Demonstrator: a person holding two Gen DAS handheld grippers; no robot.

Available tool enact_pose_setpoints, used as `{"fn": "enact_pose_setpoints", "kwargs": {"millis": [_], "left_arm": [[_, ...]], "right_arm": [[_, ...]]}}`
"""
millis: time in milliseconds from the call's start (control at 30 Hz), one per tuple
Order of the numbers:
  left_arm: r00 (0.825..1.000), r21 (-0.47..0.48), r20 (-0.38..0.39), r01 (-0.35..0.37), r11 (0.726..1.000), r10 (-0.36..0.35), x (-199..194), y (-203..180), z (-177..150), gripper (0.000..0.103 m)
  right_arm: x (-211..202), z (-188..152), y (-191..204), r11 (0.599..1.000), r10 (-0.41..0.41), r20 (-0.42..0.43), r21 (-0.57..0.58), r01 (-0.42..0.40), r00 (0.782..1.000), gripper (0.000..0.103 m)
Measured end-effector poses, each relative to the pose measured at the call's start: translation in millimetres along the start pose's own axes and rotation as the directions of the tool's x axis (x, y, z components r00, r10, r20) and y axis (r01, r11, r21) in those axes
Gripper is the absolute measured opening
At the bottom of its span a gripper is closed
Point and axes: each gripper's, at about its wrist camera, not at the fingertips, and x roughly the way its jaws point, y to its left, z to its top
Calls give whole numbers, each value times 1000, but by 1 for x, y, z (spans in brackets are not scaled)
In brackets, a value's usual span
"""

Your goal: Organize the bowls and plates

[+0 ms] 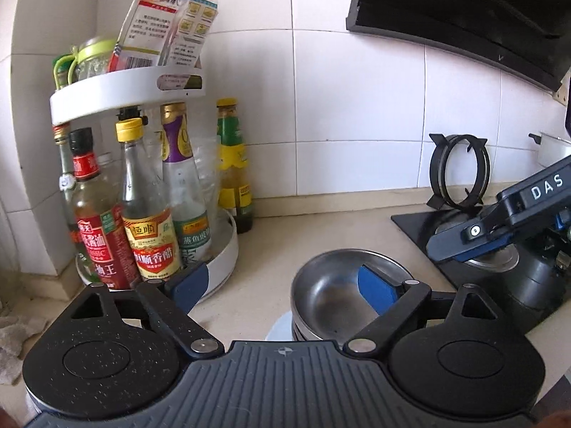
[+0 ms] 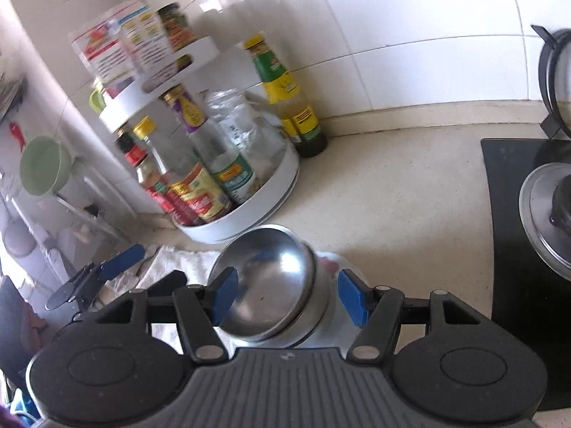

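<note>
A stack of steel bowls rests on a white plate on the beige counter. My left gripper is open, its right finger over the top bowl and its left finger by the bottle tray. In the right wrist view the same bowl stack sits on the plate. My right gripper is open, its blue pads on either side of the stack, close to the bowl's sides. The right gripper also shows at the right in the left wrist view.
A white two-tier turntable with several sauce bottles stands in the corner, a green-capped bottle beside it. A black gas hob with a burner and pot stand lies to the right. A white cloth lies left of the bowls.
</note>
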Motion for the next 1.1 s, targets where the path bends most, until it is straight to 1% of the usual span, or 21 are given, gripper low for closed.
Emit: {"fn": "enact_pose_setpoints", "kwargs": {"millis": [133, 267, 333, 433, 500, 567, 700, 767, 900, 1100], "left_arm": [[999, -35, -36, 5, 999, -7, -5, -3, -3, 97], [997, -56, -69, -45, 997, 41, -8, -2, -6, 100], [995, -77, -85, -63, 995, 57, -8, -3, -7, 102], [994, -95, -89, -71, 993, 63, -10, -7, -7, 102], [993, -106, -93, -77, 991, 67, -12, -10, -6, 103], [992, -114, -96, -97, 989, 86, -14, -11, -6, 103], [985, -141, -131, -131, 981, 113, -13, -15, -10, 103], [981, -155, -156, -143, 977, 119, -13, -17, -11, 103], [970, -131, -189, -179, 975, 153, -16, -30, -14, 103], [959, -167, -224, -211, 963, 171, -23, -43, -20, 103]], "right_arm": [[-4, -17, 15, 998, -37, 2, -41, 37, 999, 81], [-11, -33, 25, 993, -88, 27, -74, 90, 996, 81], [-12, -40, 31, 986, -132, 51, -98, 136, 990, 81], [-11, -46, 37, 975, -177, 72, -124, 185, 982, 81], [-12, -50, 39, 970, -196, 85, -133, 206, 977, 81], [-12, -52, 41, 964, -212, 99, -141, 224, 972, 82], [-15, -53, 40, 964, -219, 120, -130, 234, 968, 82], [-15, -54, 40, 963, -217, 109, -140, 231, 970, 83], [-17, -56, 36, 969, -191, 87, -144, 202, 978, 86], [-27, -61, 27, 971, -176, 63, -152, 184, 982, 87]]}}
